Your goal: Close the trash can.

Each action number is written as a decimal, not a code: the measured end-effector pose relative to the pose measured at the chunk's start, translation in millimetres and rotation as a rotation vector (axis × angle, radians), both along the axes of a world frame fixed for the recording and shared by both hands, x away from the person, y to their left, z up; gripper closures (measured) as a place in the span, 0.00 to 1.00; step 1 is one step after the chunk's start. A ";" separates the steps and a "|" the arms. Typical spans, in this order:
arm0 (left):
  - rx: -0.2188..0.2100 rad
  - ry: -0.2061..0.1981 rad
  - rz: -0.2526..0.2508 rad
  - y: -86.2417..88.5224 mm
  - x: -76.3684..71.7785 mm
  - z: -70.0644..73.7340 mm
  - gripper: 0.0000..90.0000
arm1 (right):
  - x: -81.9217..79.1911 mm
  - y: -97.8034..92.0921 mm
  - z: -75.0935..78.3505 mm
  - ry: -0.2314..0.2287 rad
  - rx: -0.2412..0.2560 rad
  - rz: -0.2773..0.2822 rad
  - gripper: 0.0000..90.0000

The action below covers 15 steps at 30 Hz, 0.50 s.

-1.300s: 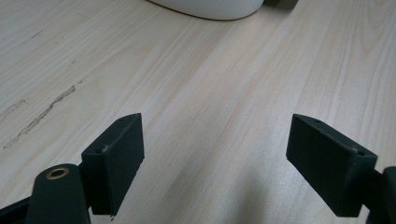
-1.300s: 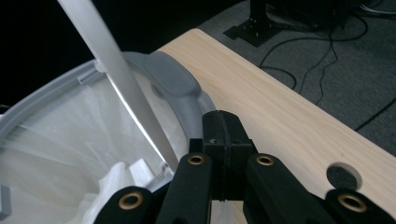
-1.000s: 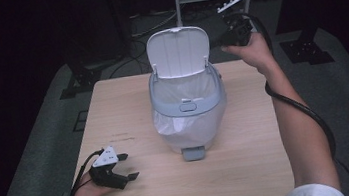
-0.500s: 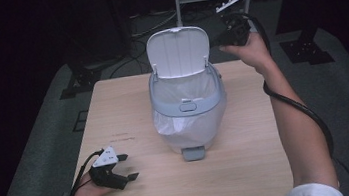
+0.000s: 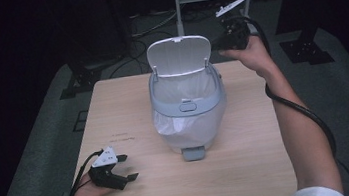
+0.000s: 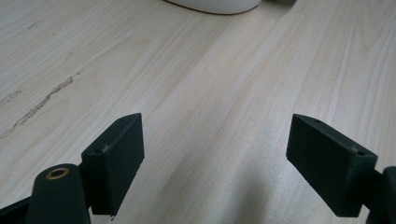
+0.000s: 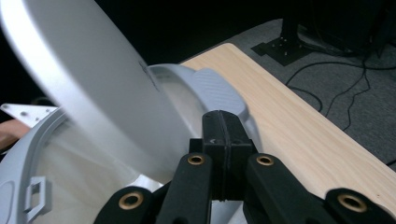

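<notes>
High view: bin (image 5: 189,109) mid-surface (image 5: 256,168), lid (image 5: 179,56) up at 12 o'clock, liner in, pedal at 6. Right tongs (image 5: 216,46) at the lid's 3 o'clock edge, likely to push it down. Left tongs (image 5: 126,167) parked at 8, clear of the bin. Left gripper view: jaws wide apart, nothing between them. Right gripper view: jaws pressed together, empty, beside the lid; contact unclear.

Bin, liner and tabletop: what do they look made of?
Bin: looks like moulded plastic, pale grey-blue, smooth matte with a soft sheen on the raised lid. Liner: thin translucent white plastic film, going by its wrinkles and bulge below the rim. Tabletop: light wood grain, matte; solid wood or laminate can't be told.
</notes>
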<state>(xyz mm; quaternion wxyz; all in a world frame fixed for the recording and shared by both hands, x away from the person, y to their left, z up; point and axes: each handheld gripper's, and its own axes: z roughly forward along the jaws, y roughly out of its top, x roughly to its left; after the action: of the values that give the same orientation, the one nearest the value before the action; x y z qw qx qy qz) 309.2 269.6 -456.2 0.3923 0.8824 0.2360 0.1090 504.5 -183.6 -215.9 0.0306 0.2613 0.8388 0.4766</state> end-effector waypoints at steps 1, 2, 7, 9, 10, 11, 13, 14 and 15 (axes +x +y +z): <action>-0.001 0.002 0.000 -0.2 -0.2 -0.1 0.20 | -1.3 0.1 -0.2 -0.001 -0.001 0.007 1.00; -0.003 0.003 -0.001 -0.7 -0.3 -0.3 0.20 | -3.8 0.3 -0.5 -0.004 0.001 0.018 1.00; 0.001 0.006 -0.005 -2.6 -1.1 -0.9 0.20 | -14.4 1.5 1.0 -0.024 0.024 0.053 1.00; 0.003 0.007 -0.004 -3.0 -1.2 -0.9 0.20 | -17.8 4.0 1.7 -0.032 0.010 0.071 1.00; 0.003 0.007 -0.004 -3.2 -1.3 -0.9 0.20 | -20.0 5.7 1.8 -0.033 0.007 0.080 1.00; 0.003 0.007 -0.004 -3.3 -1.4 -0.8 0.20 | -21.8 7.5 1.7 -0.034 0.001 0.090 1.00; 0.003 0.007 -0.004 -3.4 -1.5 -0.9 0.20 | -24.3 9.2 1.6 -0.034 -0.011 0.099 1.00; 0.004 0.008 -0.004 -3.4 -1.5 -0.9 0.20 | -25.5 9.7 1.5 -0.030 -0.013 0.101 1.00; 0.005 0.008 -0.005 -3.5 -1.5 -1.0 0.20 | -26.4 9.8 1.4 -0.028 -0.014 0.104 1.00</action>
<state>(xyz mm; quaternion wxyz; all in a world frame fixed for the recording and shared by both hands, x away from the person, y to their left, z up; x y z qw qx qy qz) 307.6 266.1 -457.2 0.3893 0.8843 0.2354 0.1049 478.0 -173.8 -214.5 0.0195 0.2104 0.8541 0.4752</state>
